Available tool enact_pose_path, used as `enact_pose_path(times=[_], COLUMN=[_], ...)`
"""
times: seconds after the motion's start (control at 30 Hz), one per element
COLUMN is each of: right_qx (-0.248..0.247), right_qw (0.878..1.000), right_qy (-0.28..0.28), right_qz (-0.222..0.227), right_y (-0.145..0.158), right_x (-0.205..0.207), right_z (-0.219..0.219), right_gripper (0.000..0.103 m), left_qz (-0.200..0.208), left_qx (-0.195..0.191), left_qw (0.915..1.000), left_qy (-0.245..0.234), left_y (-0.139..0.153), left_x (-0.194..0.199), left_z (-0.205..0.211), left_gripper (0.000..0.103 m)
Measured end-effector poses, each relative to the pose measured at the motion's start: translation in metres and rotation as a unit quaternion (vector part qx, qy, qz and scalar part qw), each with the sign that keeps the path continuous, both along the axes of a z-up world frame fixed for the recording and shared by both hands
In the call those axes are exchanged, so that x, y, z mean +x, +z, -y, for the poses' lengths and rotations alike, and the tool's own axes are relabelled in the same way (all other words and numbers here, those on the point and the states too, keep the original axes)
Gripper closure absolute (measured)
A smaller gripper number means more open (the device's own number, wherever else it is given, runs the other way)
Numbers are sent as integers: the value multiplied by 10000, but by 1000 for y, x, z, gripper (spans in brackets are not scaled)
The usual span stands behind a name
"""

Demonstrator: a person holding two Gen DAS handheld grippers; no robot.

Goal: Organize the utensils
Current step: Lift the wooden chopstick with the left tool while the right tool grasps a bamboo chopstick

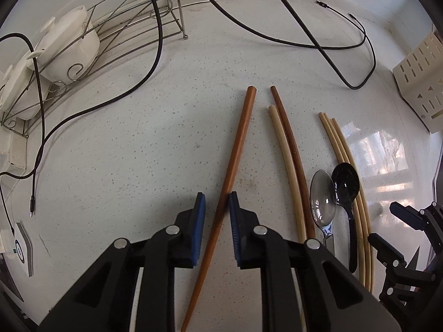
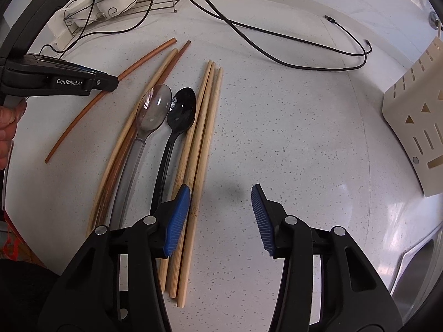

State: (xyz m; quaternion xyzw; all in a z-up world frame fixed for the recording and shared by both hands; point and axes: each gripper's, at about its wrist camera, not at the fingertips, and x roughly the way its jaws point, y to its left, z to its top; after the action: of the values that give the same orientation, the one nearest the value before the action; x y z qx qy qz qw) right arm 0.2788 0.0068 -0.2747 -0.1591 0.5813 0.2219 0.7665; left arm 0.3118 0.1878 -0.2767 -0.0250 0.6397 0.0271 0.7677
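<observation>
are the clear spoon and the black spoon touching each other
Touching. In the left wrist view the black spoon's bowl edge overlaps the clear spoon's bowl with no countertop showing between; the right wrist view agrees.

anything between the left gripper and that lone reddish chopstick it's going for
Nothing visible. The reddish-brown chopstick already lies between the pads of the left gripper, one pad on each side. It lies apart from the other utensils; the pale chopstick is off to one side, clear of the jaws.
</observation>
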Motion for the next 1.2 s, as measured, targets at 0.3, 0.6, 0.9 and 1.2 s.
enact_pose_path(times=[0.3, 0.6, 0.9, 1.2], right_qx=[16, -312, -372, -354], right_qw=[9998, 9992, 9978, 9952], right_qy=[-125, 15, 243, 77], right_qz=[-123, -249, -496, -906], right_y=[-1, -7, -11, -13], right_x=[4, 7, 7, 25], right_z=[1, -15, -29, -29], right_gripper=[63, 64, 89, 97], left_qz=[56, -194, -516, -992], left_qx=[100, 139, 161, 83], left_qw=[9999, 9997, 9984, 9941], left_qy=[-30, -54, -174, -438], left_y=[0, 1, -1, -8], left_x=[-6, 2, 18, 43], left_z=[5, 11, 12, 8], left_gripper=[87, 87, 87, 87])
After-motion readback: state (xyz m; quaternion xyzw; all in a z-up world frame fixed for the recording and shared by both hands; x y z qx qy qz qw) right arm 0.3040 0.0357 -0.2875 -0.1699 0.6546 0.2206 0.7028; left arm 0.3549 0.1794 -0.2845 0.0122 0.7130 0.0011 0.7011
